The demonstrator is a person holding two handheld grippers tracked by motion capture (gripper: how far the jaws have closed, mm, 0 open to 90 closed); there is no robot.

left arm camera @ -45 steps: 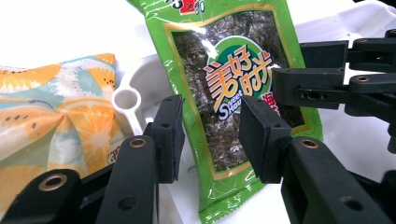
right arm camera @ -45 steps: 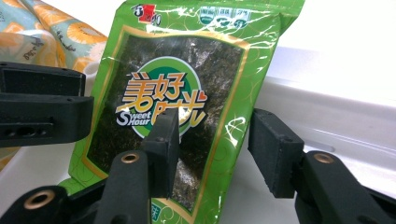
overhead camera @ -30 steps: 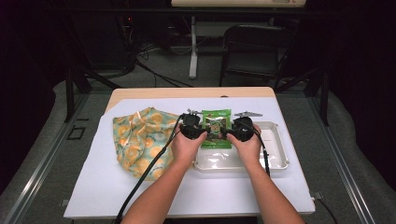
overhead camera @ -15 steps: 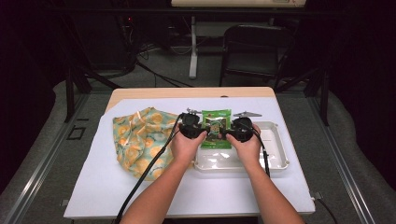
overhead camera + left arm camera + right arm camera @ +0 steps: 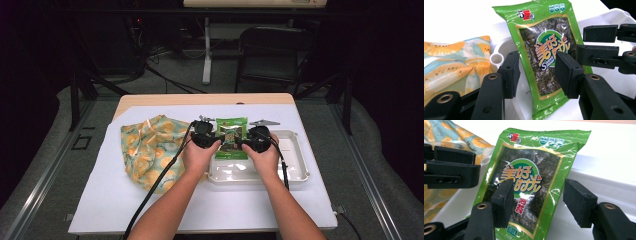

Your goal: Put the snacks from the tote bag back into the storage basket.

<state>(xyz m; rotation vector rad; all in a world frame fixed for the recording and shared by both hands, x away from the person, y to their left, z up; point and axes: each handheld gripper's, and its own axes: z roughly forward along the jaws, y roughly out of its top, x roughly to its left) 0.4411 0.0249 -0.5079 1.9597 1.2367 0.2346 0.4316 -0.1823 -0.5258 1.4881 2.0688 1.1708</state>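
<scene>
A person at a table covered with a white sheet held a black two-jaw gripper in each hand, both aimed at a green foil packet of seaweed snack with a dark window and orange lettering on its front. The packet leaned tilted against the far left rim of a shallow white plastic tray, its lower end inside the tray and its top edge rising over the rim toward the sheet beyond.

The left gripper came in from the tray's left side, and in the left gripper view its jaws stood apart, released, with the packet seen in the gap behind them; whether either pad touched the foil could not be told. The right gripper came in over the tray from the right. In the right gripper view its jaws were also spread wide, clamped on nothing, with the packet just beyond them.

A crumpled cloth bag printed with orange fruit slices on pale teal lay on the sheet just left of the tray. A small white ring showed at the tray's rim beside the cloth.
</scene>
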